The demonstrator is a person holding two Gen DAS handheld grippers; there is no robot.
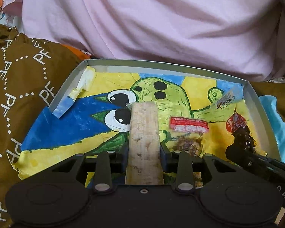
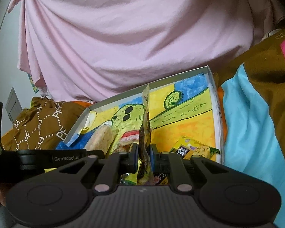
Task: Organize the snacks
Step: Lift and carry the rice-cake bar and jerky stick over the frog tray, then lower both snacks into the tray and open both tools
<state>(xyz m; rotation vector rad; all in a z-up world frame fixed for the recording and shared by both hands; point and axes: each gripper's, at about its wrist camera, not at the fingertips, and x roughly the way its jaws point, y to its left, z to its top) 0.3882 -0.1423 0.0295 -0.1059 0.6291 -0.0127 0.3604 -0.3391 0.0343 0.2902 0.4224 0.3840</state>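
1. Currently my left gripper [image 1: 144,148] is closed on a pale snack bar [image 1: 144,133]; the pads press its two long sides and the jaws stand only as wide as the bar.
2. Its long axis runs straight out along my fingers toward 12 o'clock, over the painted floor of the shallow box [image 1: 161,64].
3. My right gripper [image 2: 144,156] is fully pinched on a thin clear snack packet [image 2: 145,129], held edge-on; the packet stands up toward 12 o'clock from the jaws.
4. In the left wrist view, that packet and the right fingers sit at 4 o'clock, inside the box near its right wall.
5. A red-labelled packet [image 1: 189,126] lies flat on the box floor at 2 o'clock from the bar, near it; whether they touch I cannot tell.
6. A yellow packet [image 2: 194,148] lies at 3 o'clock from my right jaws.
7. Judgement: both items hover over the box, so release calls for lowering each onto a bare patch; the left bar has free floor ahead at 12 o'clock.
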